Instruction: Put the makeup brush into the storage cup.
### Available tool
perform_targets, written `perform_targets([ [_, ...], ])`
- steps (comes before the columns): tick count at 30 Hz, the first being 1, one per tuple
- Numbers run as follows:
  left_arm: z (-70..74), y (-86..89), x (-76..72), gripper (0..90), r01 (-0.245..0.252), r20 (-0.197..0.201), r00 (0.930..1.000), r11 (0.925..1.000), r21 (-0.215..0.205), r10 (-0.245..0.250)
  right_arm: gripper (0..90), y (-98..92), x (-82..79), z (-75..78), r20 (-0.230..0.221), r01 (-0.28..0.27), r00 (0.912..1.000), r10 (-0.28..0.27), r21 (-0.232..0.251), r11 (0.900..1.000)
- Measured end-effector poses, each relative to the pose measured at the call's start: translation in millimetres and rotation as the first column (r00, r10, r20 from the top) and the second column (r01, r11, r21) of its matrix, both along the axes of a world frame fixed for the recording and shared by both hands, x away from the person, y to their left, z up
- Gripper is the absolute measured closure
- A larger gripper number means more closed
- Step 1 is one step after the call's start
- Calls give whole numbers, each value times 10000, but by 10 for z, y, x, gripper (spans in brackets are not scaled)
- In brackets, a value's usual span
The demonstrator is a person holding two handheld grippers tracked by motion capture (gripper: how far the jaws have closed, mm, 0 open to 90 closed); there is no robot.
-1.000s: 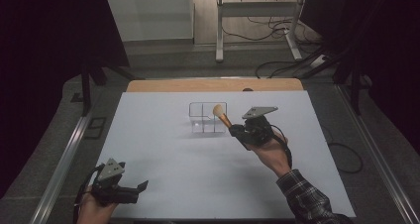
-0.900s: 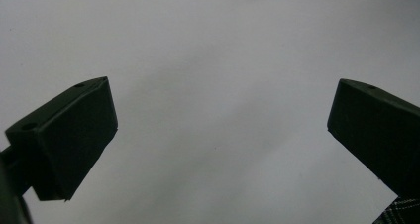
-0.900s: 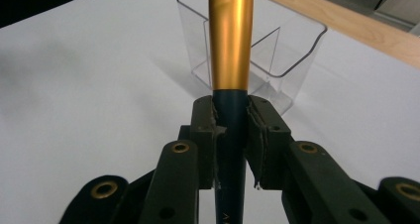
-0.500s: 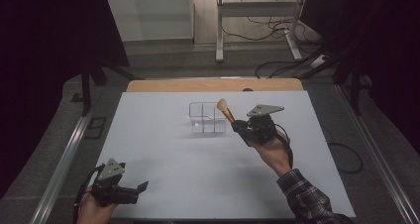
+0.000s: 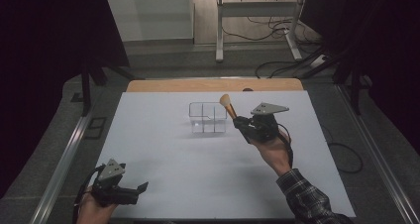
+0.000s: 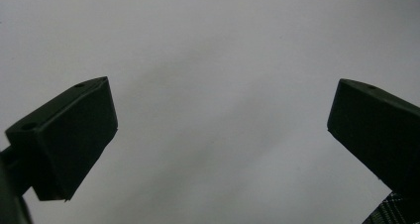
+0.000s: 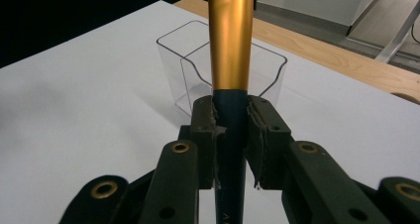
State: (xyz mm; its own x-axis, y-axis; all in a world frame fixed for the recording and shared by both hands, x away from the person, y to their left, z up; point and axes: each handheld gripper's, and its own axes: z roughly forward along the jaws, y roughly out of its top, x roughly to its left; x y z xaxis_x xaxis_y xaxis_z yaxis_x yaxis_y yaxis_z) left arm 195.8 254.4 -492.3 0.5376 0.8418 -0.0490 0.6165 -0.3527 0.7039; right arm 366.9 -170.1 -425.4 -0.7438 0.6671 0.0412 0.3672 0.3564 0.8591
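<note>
At the frame's centre, the makeup brush (image 7: pixel 231 40) is clamped by its dark handle in the right gripper (image 7: pixel 231 130), bristles up beside the clear organizer (image 5: pixel 207 117) for insertion, while the left gripper (image 5: pixel 130 192) is held wide open and empty at lower left.

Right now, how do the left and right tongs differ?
Left tongs stand open with nothing between them; right tongs are shut on the makeup brush. Left sit low at the mat's near edge; right are raised beside the clear organizer. Both are hand-held, with black jaws.
</note>
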Motion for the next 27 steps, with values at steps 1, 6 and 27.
perform_targets([
  [1, 0, 0, 1, 0, 6, -6, 10000, 10000, 5, -6, 743, -1, 2, 2, 41, 15, 10000, -15, 38, 10000],
  [6, 0, 0, 2, 0, 4, -23, 10000, 10000, 0, -4, 744, -3, 12, 4, 72, 58, 10000, -59, 152, 9999],
  [27, -7, -6, 12, 0, -40, -28, 10000, 10000, 76, 40, 744, 27, 105, 47, 241, 171, 9995, -184, 538, 9984],
])
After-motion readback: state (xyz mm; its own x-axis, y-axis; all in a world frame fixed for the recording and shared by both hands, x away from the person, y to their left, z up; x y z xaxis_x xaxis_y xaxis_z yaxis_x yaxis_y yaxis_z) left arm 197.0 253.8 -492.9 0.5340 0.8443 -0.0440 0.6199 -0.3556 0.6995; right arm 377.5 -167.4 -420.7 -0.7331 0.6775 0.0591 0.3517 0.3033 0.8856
